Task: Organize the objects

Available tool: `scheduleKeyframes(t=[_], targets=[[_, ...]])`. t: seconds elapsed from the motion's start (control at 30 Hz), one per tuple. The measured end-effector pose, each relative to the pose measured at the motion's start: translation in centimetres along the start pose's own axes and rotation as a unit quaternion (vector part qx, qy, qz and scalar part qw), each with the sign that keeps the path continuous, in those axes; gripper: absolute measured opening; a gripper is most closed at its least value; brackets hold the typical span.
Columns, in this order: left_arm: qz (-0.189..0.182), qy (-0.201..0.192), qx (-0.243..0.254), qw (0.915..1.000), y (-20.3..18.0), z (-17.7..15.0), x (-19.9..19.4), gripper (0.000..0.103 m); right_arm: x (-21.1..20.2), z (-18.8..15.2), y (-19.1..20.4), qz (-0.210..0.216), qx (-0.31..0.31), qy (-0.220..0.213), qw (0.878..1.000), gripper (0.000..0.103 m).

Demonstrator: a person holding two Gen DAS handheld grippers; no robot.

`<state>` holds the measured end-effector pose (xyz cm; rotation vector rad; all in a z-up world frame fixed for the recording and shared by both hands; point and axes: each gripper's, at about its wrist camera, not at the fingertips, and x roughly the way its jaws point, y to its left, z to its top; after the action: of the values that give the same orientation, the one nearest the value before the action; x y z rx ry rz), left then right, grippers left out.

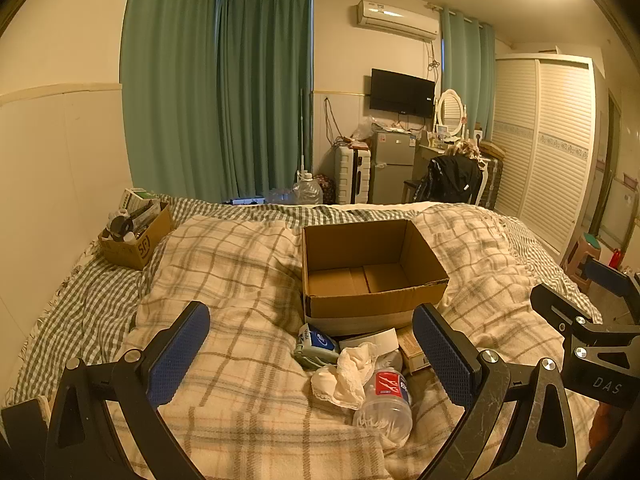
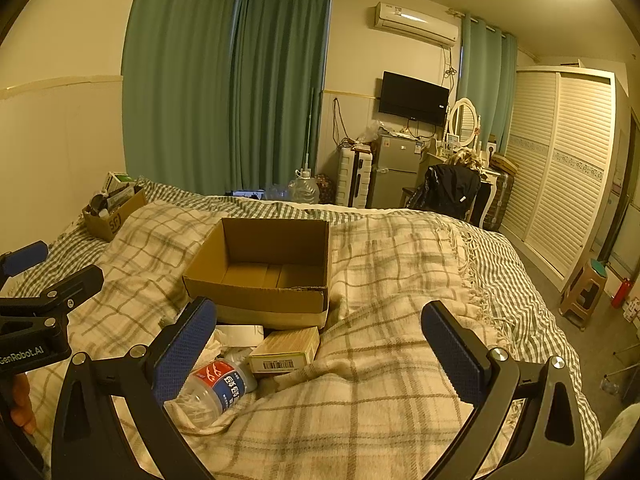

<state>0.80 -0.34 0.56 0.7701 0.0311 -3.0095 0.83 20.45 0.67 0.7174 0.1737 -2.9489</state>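
Left gripper (image 1: 312, 354): jaws spread wide, nothing between the pads
Right gripper (image 2: 320, 346): jaws spread wide, empty
Empty cardboard box (image 1: 368, 268): centre frame on the plaid blanket (image 1: 224, 272), open-topped
Clutter: plastic bottle (image 1: 386, 400), white cloth (image 1: 352, 372), tissue pack (image 1: 316, 346) just below the box's near wall
Left view only: cloth and tissue pack in full
Right view only: small carton (image 2: 286, 348) with barcode, bare blanket lower right
Filled box (image 1: 136, 236): far left bed edge
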Motion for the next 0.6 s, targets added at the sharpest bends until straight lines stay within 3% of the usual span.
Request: scheduleKeyframes(t=[0.6], targets=[[0.001,0.000,0.000,1.0000,-0.13,-0.33,-0.10,0.103,-0.13,-0.19,0.22,0.001,-0.001,-0.001,1.000,0.103]])
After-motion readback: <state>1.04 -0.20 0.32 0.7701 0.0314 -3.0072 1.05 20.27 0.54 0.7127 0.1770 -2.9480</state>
